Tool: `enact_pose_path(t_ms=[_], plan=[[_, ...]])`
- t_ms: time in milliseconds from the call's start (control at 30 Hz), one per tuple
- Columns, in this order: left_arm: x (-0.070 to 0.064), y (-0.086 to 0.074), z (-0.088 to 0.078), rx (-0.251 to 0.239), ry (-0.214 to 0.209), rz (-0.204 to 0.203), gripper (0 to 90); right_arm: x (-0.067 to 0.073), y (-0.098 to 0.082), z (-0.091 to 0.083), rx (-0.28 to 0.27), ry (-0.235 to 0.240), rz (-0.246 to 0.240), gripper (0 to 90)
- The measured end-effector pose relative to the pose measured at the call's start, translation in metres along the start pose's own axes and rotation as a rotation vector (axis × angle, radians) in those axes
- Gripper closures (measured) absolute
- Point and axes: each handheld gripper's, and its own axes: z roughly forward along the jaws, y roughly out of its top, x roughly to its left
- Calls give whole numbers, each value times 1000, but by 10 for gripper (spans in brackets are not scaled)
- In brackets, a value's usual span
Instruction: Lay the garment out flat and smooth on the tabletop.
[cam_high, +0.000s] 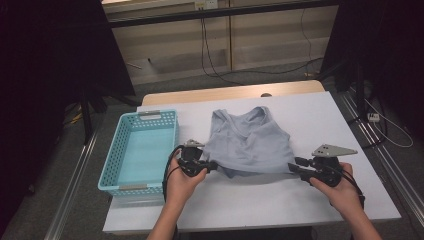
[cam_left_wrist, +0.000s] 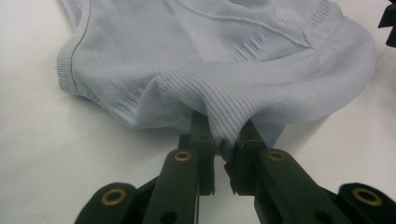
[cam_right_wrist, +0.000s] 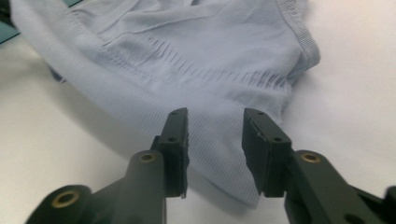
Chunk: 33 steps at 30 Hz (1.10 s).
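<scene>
Left gripper (cam_left_wrist: 223, 156) is clamped on the lower hem of the pale blue tank top (cam_high: 249, 140). Right gripper (cam_right_wrist: 215, 140) stands parted over the hem's other corner, nothing pinched yet. The garment lies spread mid-table; folding appears not yet begun. White table cover (cam_high: 310, 200) beneath; empty turquoise basket (cam_high: 111, 167) left; cables beyond.

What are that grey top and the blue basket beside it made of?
The grey top looks like soft, matt knitted fabric: fine ribbing runs along its hem and it puckers where the left hand-held gripper pinches it. The basket seems to be moulded plastic, light blue with a slight sheen, its walls a stiff grid of holes.
</scene>
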Motion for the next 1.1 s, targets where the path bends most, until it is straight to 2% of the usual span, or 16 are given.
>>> enact_pose_path(t_ms=[267, 400, 567, 700, 900, 1033, 1100], plan=[[0, -2, 0, 13, 0, 2, 827, -2, 2, 7, -13, -45, 19, 541], [1, -4, -1, 18, 1, -3, 827, -1, 3, 11, -14, -49, 18, 533], [1, -7, -3, 31, 3, -3, 827, 2, 3, 19, 15, -60, 7, 526], [0, -9, -4, 43, 2, -5, 826, 0, 3, 24, 38, -44, 10, 522], [0, -14, -5, 59, 3, -5, 825, -2, 0, 35, 73, -52, 9, 532], [0, -16, -6, 53, -1, -12, 824, -1, -1, 43, 110, -51, -4, 557], [1, -17, -6, 61, -5, -9, 824, -2, -1, 46, 113, -47, -8, 596]])
